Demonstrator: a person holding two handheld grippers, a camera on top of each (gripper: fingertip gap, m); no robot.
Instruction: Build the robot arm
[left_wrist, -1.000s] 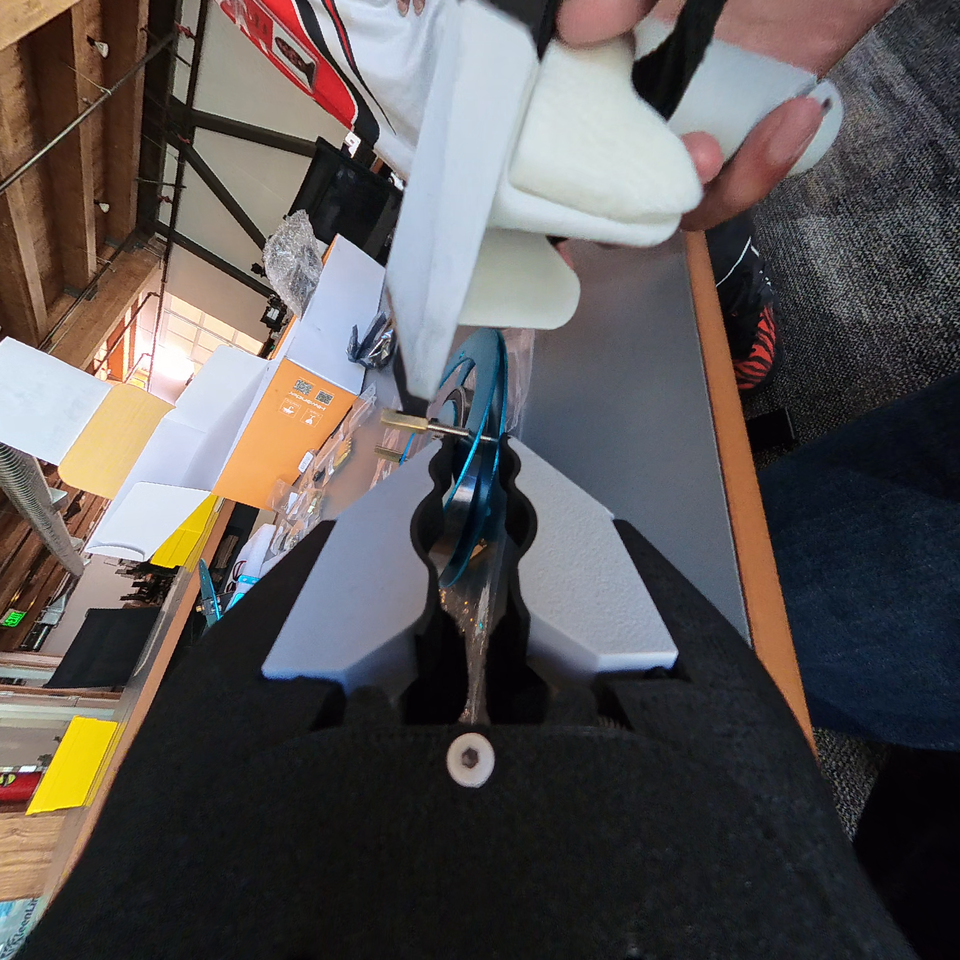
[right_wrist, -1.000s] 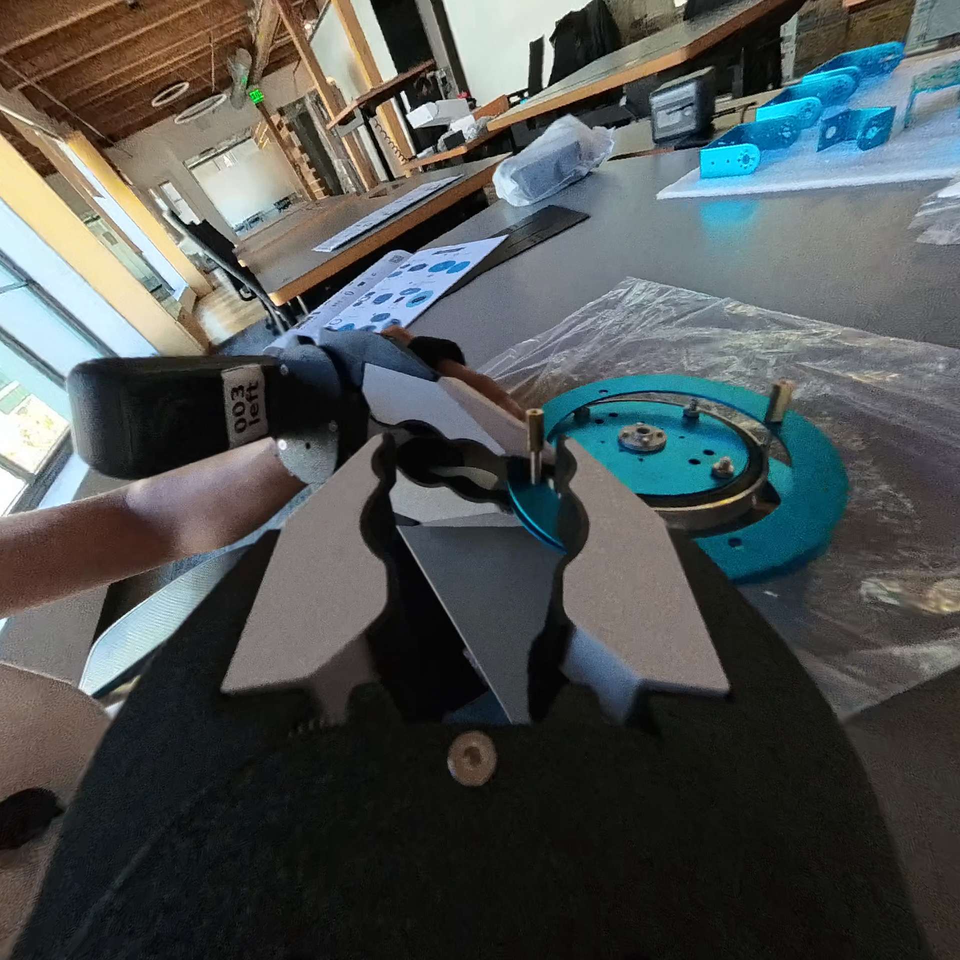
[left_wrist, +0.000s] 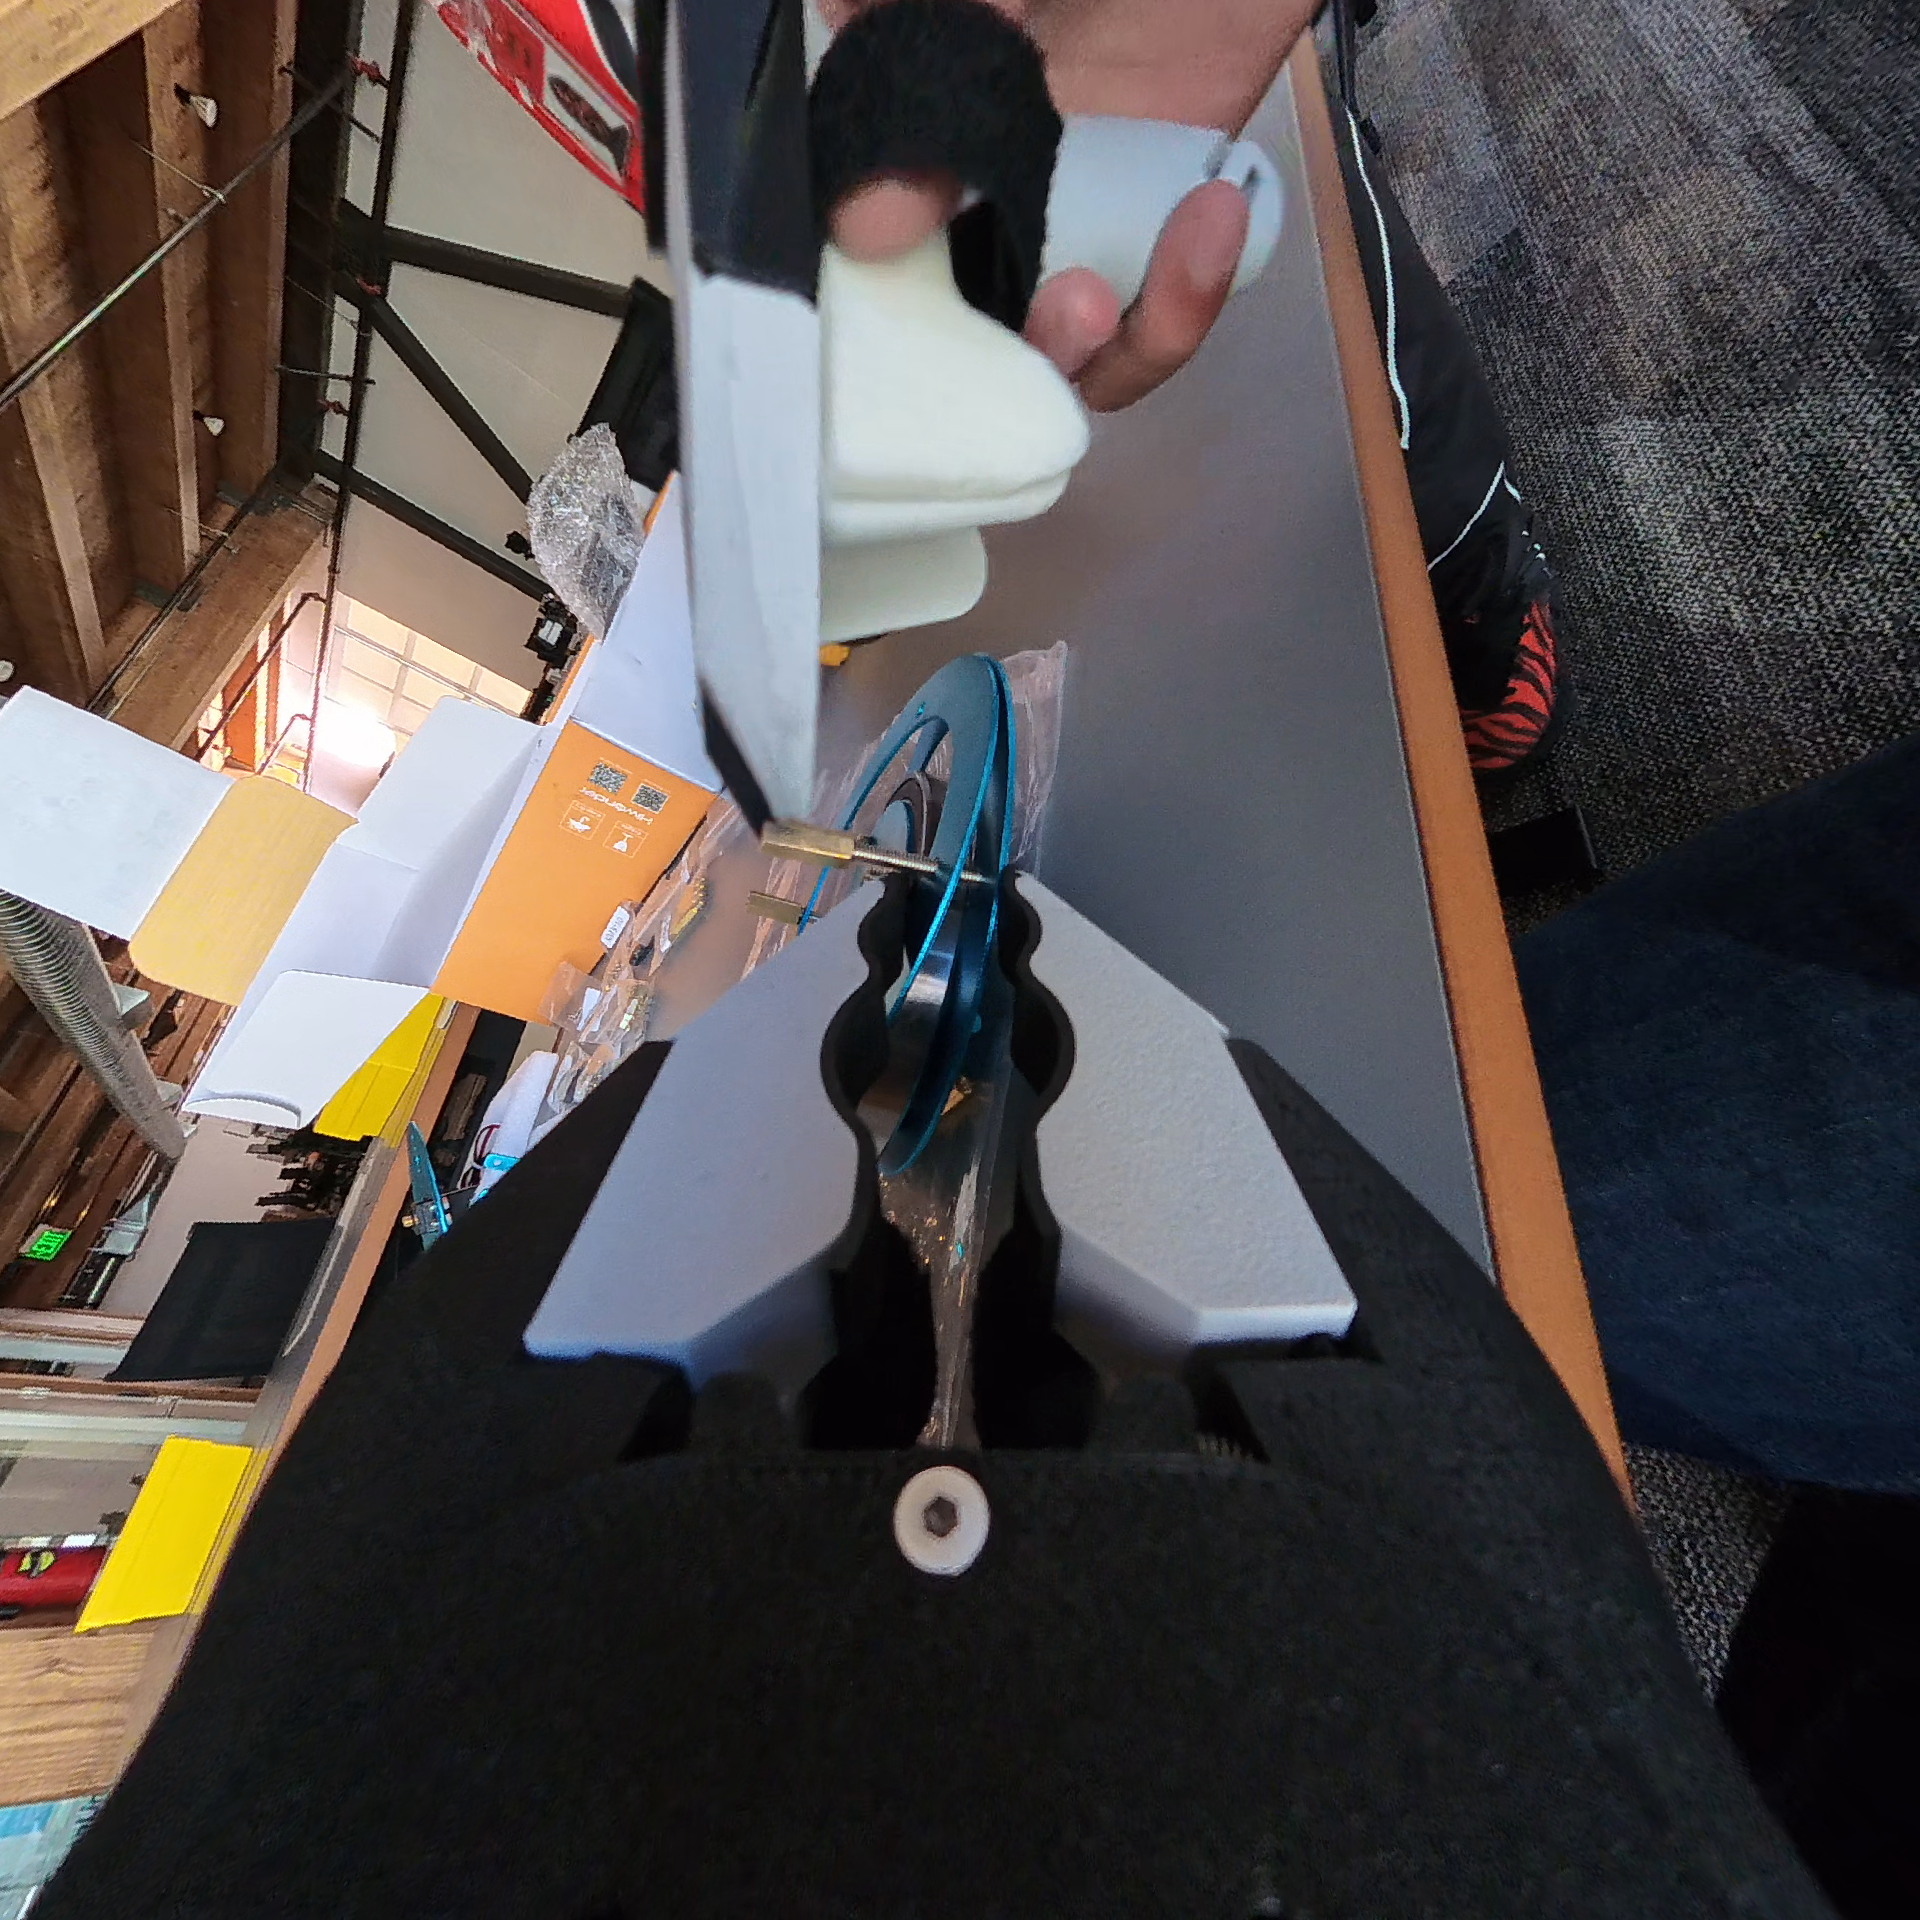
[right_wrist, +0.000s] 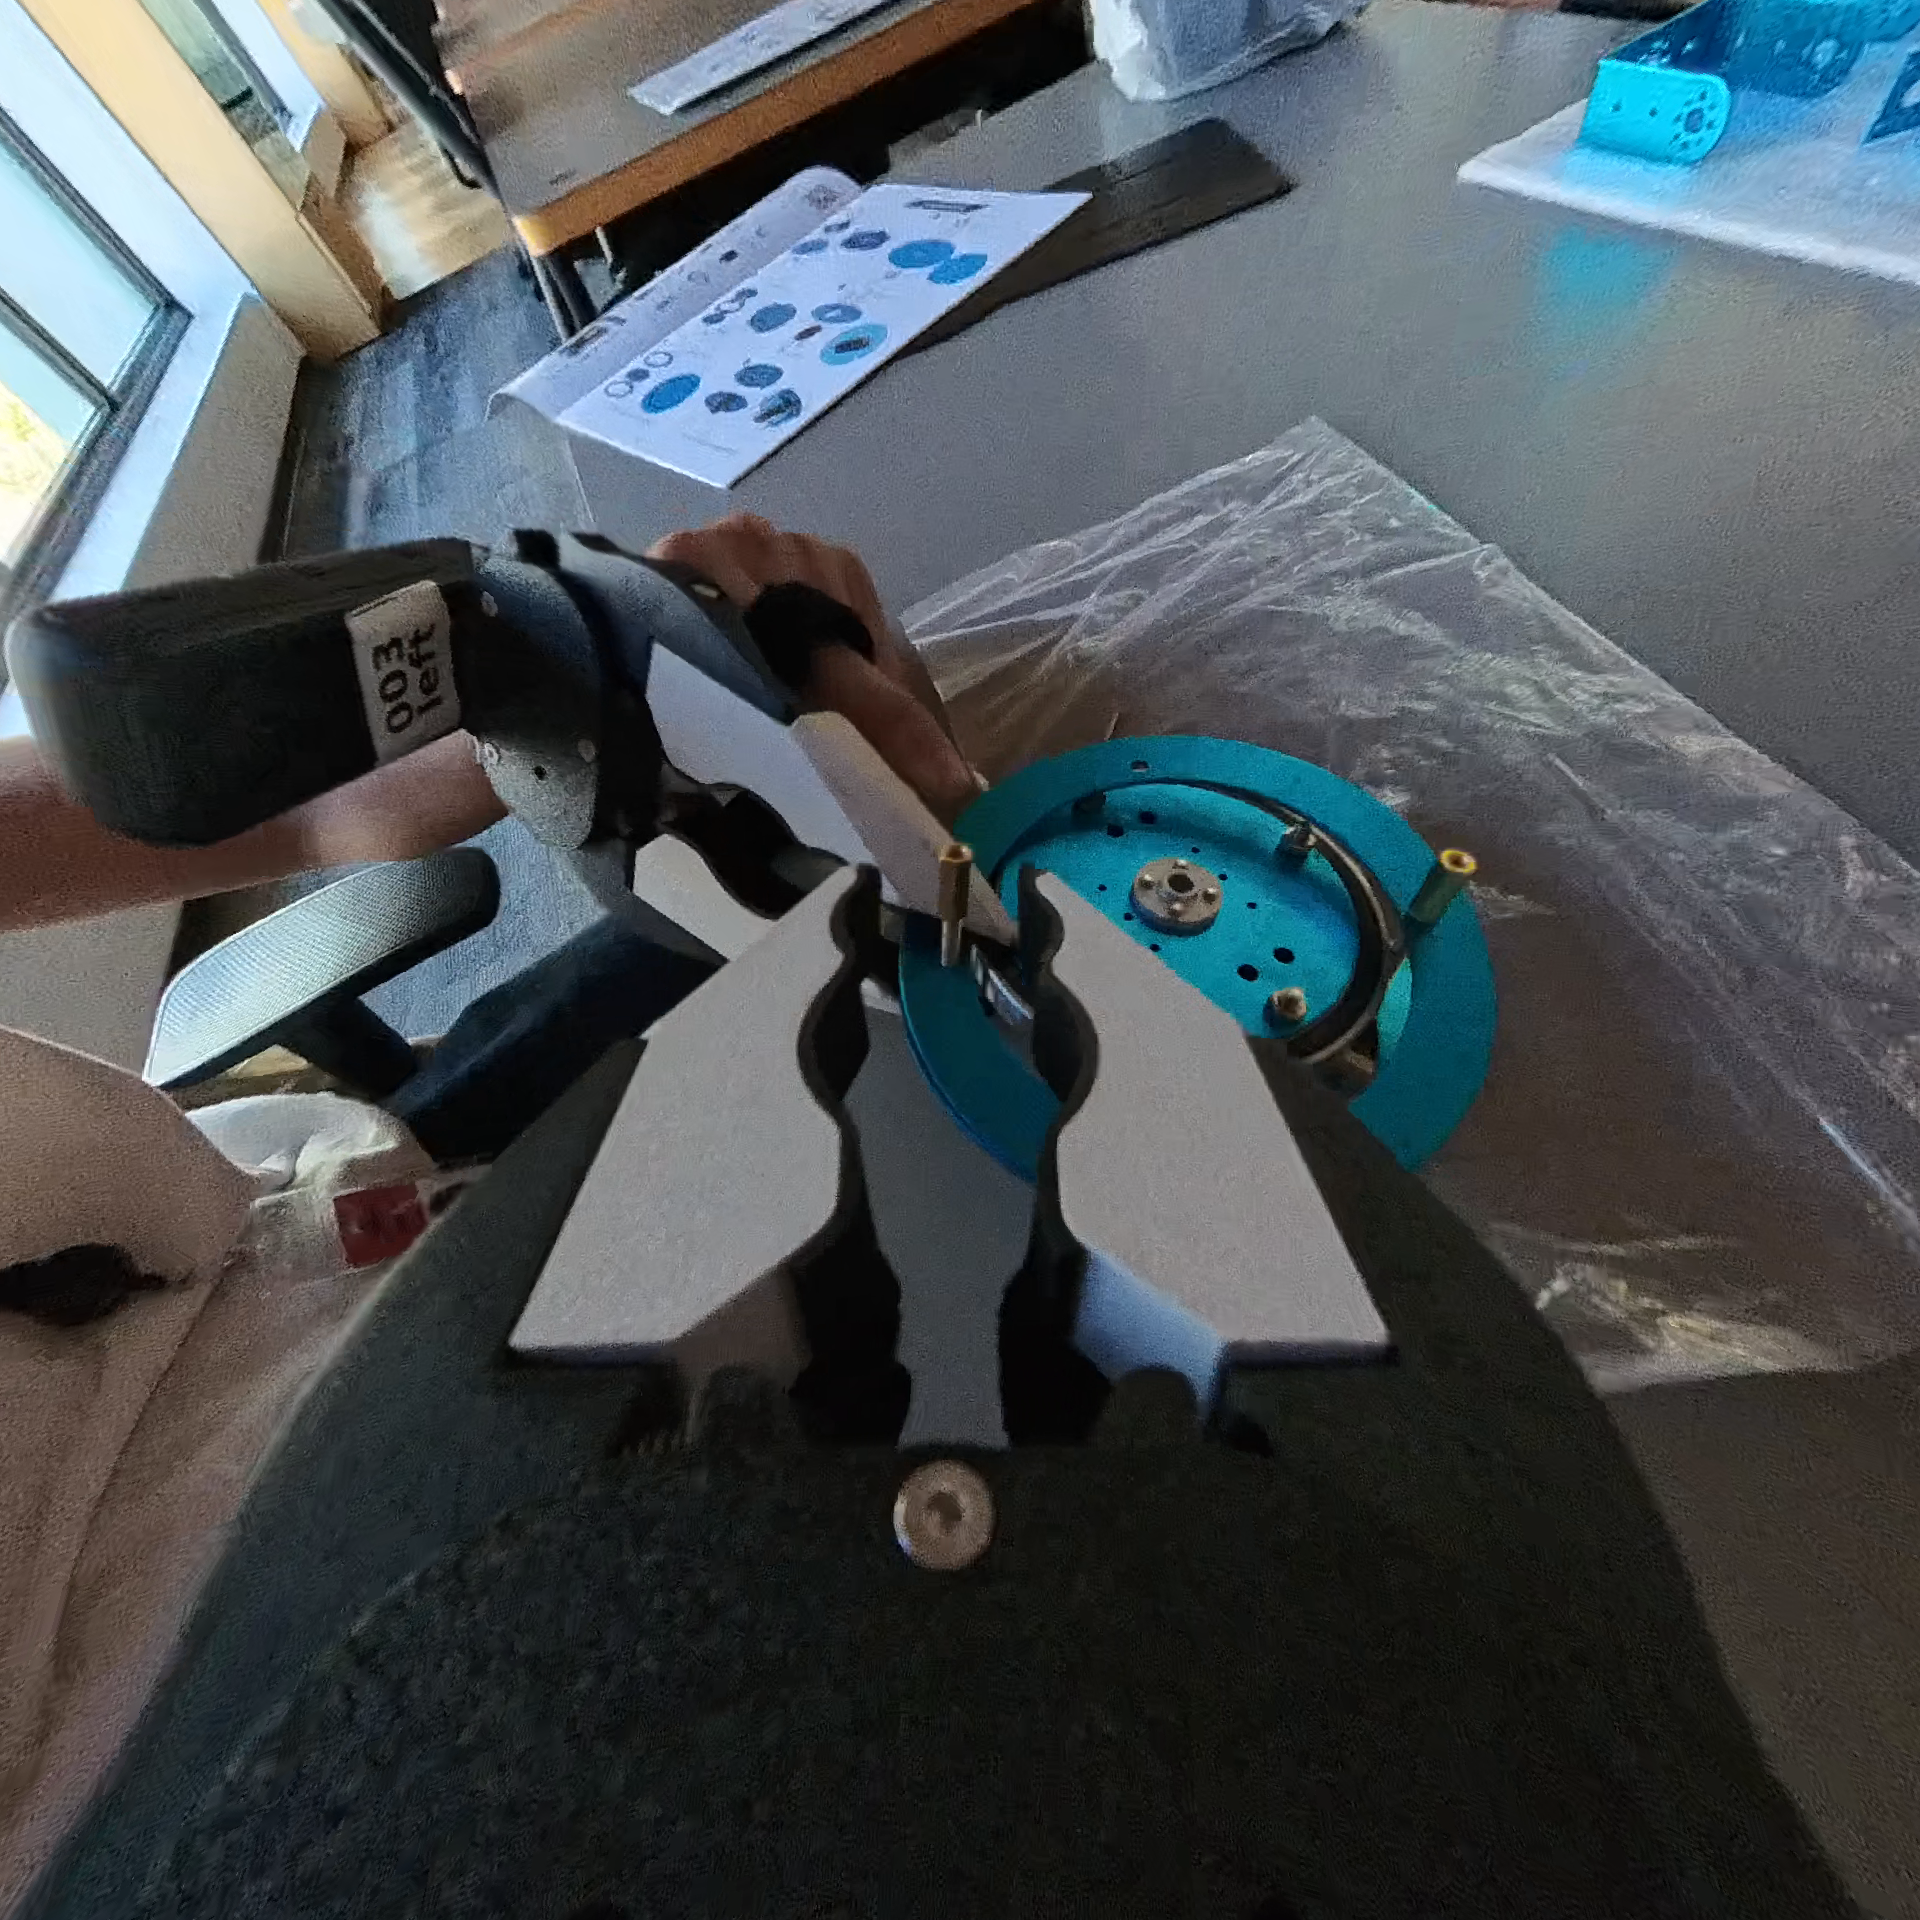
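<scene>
L gripper (left_wrist: 940, 914): my fingers nearly closed, clamped on the rim of the blue disc (right_wrist: 1226, 935), w/ a bit of the clear plastic sheet (right_wrist: 1507, 748) caught betw. them. Seen from the L cam the disc is edge-on; from the R cam it lies about flat on the sheet on the grey bench (right_wrist: 1299, 343).

R gripper (right_wrist: 951, 904): fingers partly open, a gap betw. the tips, one on each side of the brass post (right_wrist: 954, 883) that stands upright at the near rim of the disc. Can't tell if either finger touches the post; not gripping it as far as I see. In the L cam one R finger tip sits right at the brass end of that post.

On the disc: inner blue plate w/ a metal hub (right_wrist: 1179, 891) at centre, dark ring around it, 2nd brass post (right_wrist: 1444, 883) at the far rim, small nuts on the inner plate.

Around: printed sheet w/ blue diagrams (right_wrist: 790, 322) further back on the bench, blue bracket (right_wrist: 1652, 114) far R on a white pad. Orange-and-white box (left_wrist: 561, 852) visible in the L cam.
</scene>
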